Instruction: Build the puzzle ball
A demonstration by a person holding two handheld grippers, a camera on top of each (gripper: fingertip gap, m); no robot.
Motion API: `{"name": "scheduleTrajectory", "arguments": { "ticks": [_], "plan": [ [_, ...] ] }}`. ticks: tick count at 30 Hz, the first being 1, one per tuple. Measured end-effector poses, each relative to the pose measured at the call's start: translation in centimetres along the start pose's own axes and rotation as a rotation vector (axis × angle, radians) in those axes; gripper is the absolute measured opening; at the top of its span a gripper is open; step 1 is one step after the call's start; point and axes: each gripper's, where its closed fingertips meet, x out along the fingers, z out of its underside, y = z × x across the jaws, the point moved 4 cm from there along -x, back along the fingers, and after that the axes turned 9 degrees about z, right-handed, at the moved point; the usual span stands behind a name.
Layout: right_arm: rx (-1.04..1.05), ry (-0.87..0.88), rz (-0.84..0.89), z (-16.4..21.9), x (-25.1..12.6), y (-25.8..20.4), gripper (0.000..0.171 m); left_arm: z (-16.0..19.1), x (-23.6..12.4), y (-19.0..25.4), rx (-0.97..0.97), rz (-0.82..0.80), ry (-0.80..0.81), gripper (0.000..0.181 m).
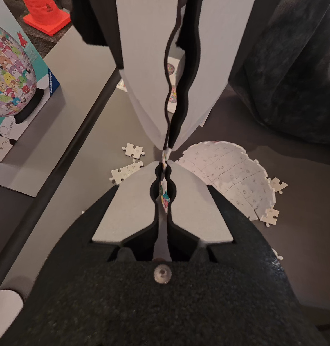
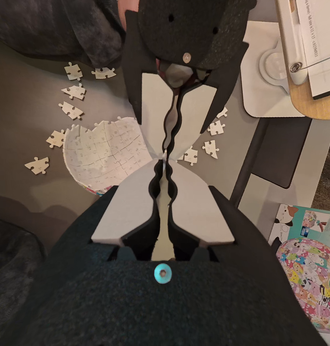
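White loose pieces (image 2: 73,110) beside the half-ball (image 2: 104,151) show only rightward.

You're working in dim, warm indoor light. Soft shadows pool on the table (image 2: 38,196) at lower left of the right wrist view. Wide-angle distortion bends both frames' edges, and the near gripper bodies along the bottom look blurred and grainy.

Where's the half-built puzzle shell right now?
The half-built puzzle shell lies hollow side up on the grey table, left of centre in the right wrist view, beside the meeting tips of both grippers, with loose pieces scattered around it.
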Motion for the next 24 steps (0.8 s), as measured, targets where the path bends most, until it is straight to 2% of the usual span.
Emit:
{"name": "scheduleTrajectory", "arguments": {
  "ticks": [10, 14, 21, 24],
  "plan": [
    [0.012, -0.012, -0.017, 0.3, 0.2, -0.2, 0.002, 0.3, 0.5, 0.1, 0.001, 0.005, -0.024, 0.002],
    [0.018, -0.017, -0.029, 0.3, 0.3, -0.4, 0.007, 0.2, 0.4, 0.1, -0.001, 0.007, -0.016, 0.001],
    [0.000, -0.040, -0.014, 0.4, 0.6, -0.2, 0.002, 0.3, 0.4, 0.0, 0.000, 0.006, -0.020, 0.002],
    [0.011, -0.069, -0.019, 0.8, 1.1, -0.4, 0.002, 1.1, -0.2, 0.1, -0.005, 0.017, -0.073, 0.004]
  ]
}}
